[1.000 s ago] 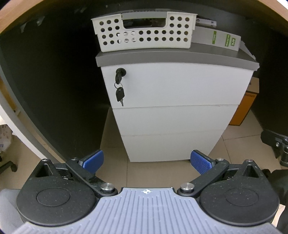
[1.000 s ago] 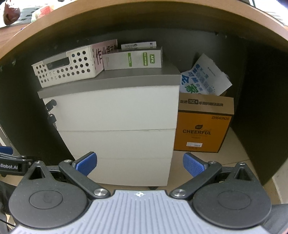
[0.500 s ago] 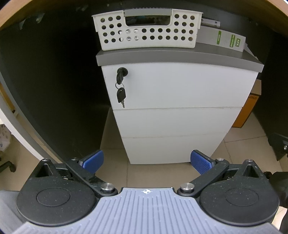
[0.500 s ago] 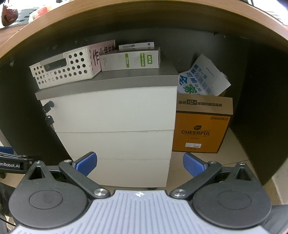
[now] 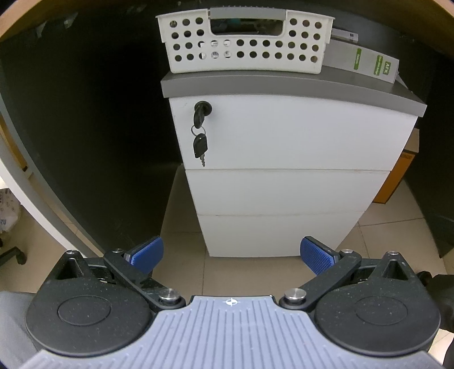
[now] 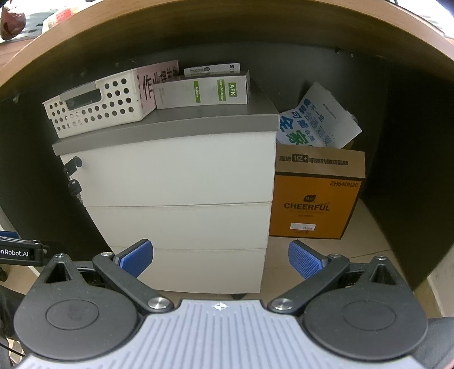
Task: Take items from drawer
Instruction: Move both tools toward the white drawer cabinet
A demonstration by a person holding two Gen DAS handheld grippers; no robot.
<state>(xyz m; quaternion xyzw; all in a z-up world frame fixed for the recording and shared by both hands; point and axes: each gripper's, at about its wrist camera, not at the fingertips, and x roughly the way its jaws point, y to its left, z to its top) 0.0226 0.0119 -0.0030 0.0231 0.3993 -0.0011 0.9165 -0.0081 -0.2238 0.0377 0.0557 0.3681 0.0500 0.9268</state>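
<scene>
Left gripper [image 5: 232,255]: jaws spread wide, nothing between the blue pads [image 5: 147,253], held short of the drawer cabinet [image 5: 283,181]. Right gripper [image 6: 220,259]: jaws likewise spread and empty, facing the same cabinet from further right. Three white drawer fronts, all shut, stacked under a grey top; top drawer [image 5: 298,133] with a key [image 5: 200,113] in its lock at the upper left corner, a second key [image 5: 200,146] dangling below on a ring. On the grey top: a perforated white basket [image 5: 244,48], a grey box [image 6: 203,92] just beside it. Just to the cabinet's right, on the tiled floor [image 5: 184,227], an orange carton [image 6: 315,198]. All tucked under a wooden worktop [image 6: 227,25].
</scene>
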